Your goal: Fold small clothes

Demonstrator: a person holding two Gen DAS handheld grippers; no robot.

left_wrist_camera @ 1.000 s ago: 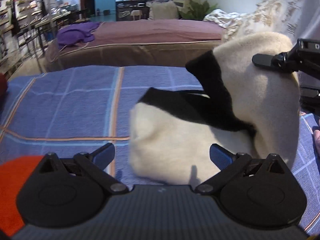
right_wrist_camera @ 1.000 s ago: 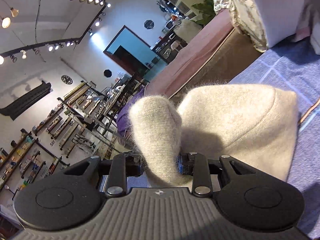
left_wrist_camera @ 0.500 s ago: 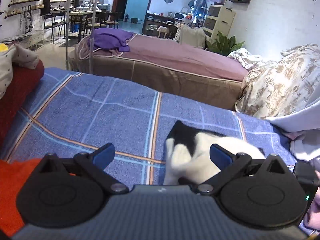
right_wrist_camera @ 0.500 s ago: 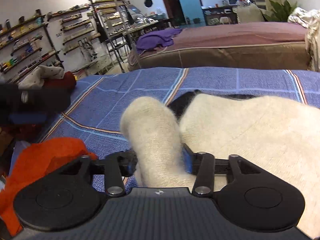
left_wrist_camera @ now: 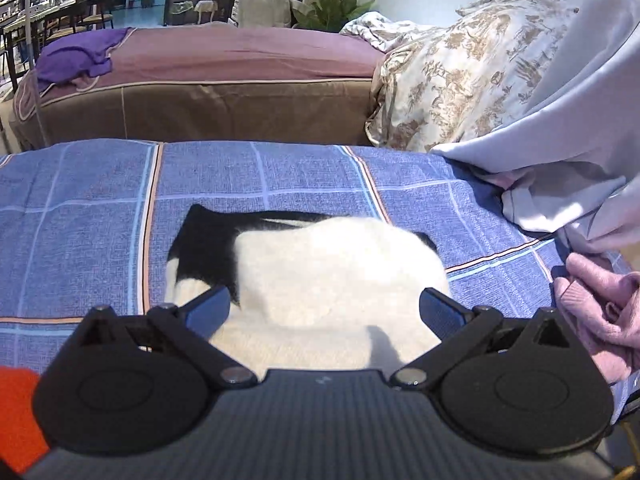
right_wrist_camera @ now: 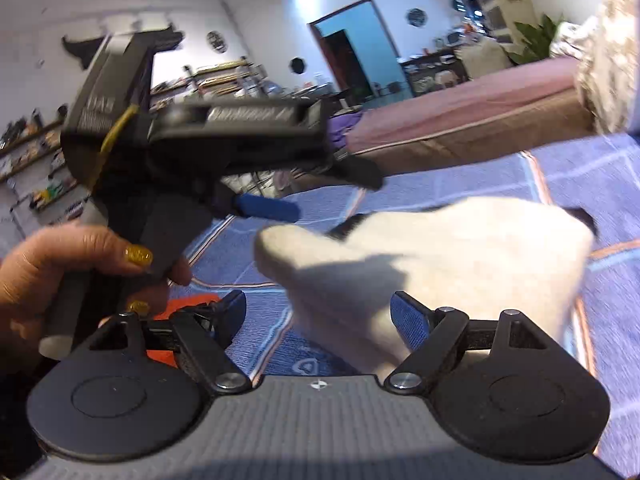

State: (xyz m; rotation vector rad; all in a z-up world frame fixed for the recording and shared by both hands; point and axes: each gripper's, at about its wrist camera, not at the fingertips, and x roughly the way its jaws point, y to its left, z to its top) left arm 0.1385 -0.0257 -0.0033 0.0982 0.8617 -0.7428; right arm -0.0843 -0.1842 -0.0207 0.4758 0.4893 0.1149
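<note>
A fluffy cream and black garment (left_wrist_camera: pixel 332 280) lies folded on the blue checked bedspread (left_wrist_camera: pixel 100 216). My left gripper (left_wrist_camera: pixel 326 308) hovers just over its near edge, jaws wide open and holding nothing. In the right wrist view the same garment (right_wrist_camera: pixel 460 248) has a cream corner reaching between the blue pads of my right gripper (right_wrist_camera: pixel 320 312). Those pads stand wide apart and do not press on it. The left gripper (right_wrist_camera: pixel 316 188) also shows there, blurred, held by a hand (right_wrist_camera: pixel 60 268) at the left above the bedspread.
An orange cloth (left_wrist_camera: pixel 16 412) lies at the near left. Pink cloth (left_wrist_camera: pixel 600 316) and a pale grey sheet (left_wrist_camera: pixel 560 152) crowd the right edge. Behind them lies a patterned quilt (left_wrist_camera: pixel 460 76). Beyond the bedspread stands a second bed (left_wrist_camera: pixel 240 52) bearing a purple garment (left_wrist_camera: pixel 72 60).
My right gripper opened and let go of the cream fold it was pinching. The garment went from lifted to lying folded flat. The left gripper swung away and then back over it.
</note>
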